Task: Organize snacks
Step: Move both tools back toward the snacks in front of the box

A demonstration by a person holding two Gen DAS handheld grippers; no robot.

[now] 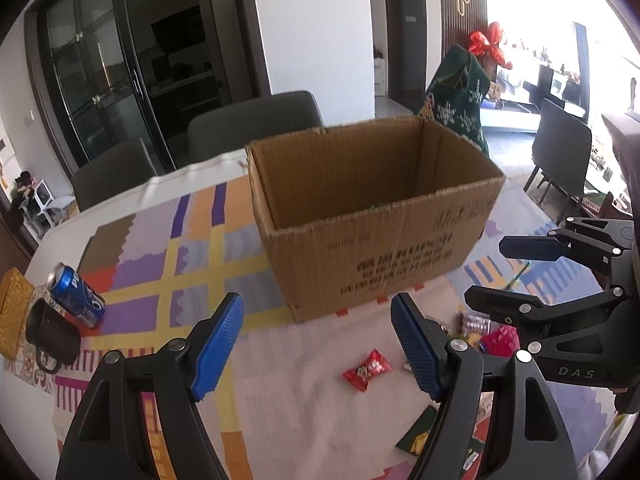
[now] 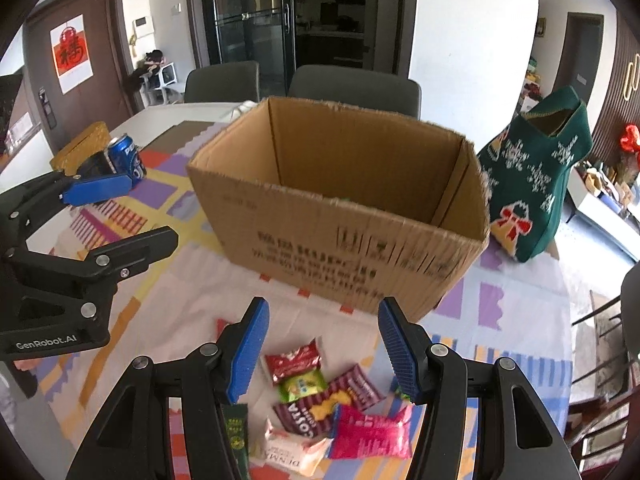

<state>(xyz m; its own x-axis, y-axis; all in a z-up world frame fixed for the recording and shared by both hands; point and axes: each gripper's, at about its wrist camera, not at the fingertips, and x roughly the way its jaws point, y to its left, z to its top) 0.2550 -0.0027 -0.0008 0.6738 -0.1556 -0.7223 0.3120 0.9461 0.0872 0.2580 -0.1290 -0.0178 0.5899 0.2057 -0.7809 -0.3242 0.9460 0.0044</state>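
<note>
An open cardboard box stands on the patterned tablecloth; it also shows in the right wrist view. My left gripper is open and empty, above a single red candy in front of the box. My right gripper is open and empty, above a pile of snack packets: a red one, a green one, a striped maroon one, a pink one and a pale one. The right gripper also shows at the right of the left wrist view.
A blue Pepsi can lies by a dark mug and a yellow box at the table's left. A green knitted Christmas bag stands right of the box. Grey chairs line the far side. A dark green packet lies by my right gripper's left finger.
</note>
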